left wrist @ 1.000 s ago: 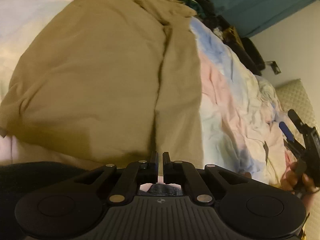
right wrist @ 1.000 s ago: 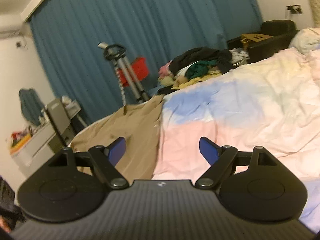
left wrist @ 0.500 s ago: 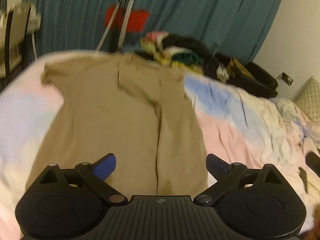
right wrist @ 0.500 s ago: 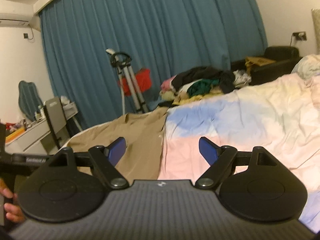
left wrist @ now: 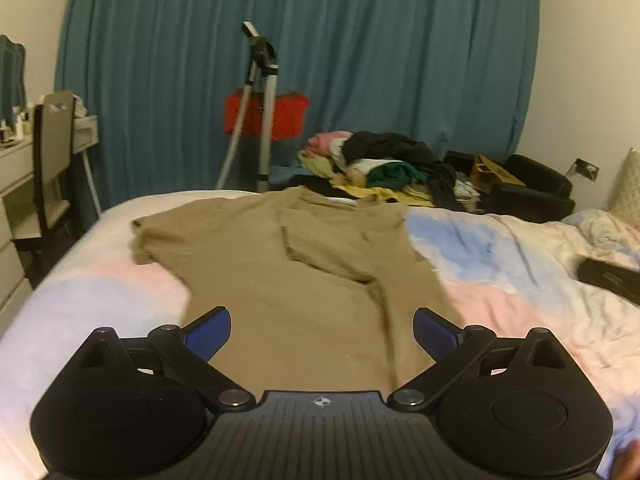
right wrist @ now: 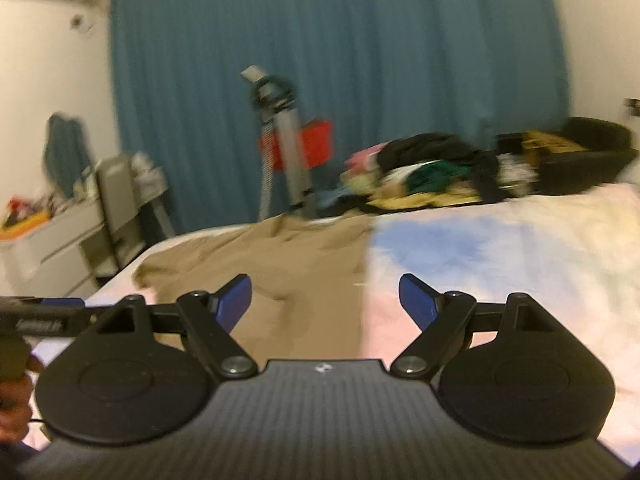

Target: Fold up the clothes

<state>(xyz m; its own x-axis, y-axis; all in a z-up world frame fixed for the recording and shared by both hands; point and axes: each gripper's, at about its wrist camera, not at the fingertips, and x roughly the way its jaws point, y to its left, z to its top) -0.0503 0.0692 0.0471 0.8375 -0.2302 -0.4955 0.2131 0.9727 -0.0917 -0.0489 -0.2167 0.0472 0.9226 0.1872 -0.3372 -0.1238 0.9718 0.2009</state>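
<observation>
A tan shirt (left wrist: 288,280) lies spread on the pastel bedcover (left wrist: 500,280), its right side already turned in over the middle, its left sleeve (left wrist: 148,236) flat toward the bed's far left edge. Your left gripper (left wrist: 322,330) hangs just above the near hem, its jaws having just swung wide apart and now released, with nothing between the blue pads. Your right gripper (right wrist: 325,300) is likewise spread and empty, poised over the shirt's right border where cloth meets bedcover.

The step in hand looks like the matching fold of the left side. Take the left sleeve and the hem below it together, one gripper to each, pinching only the top layer of shirt and not the bedcover. Lift both ends evenly and carry them across so the new edge runs parallel to the fold already made. Lay it down flat before you let go; a lopsided lift would likely drag the folded side out of line.
</observation>
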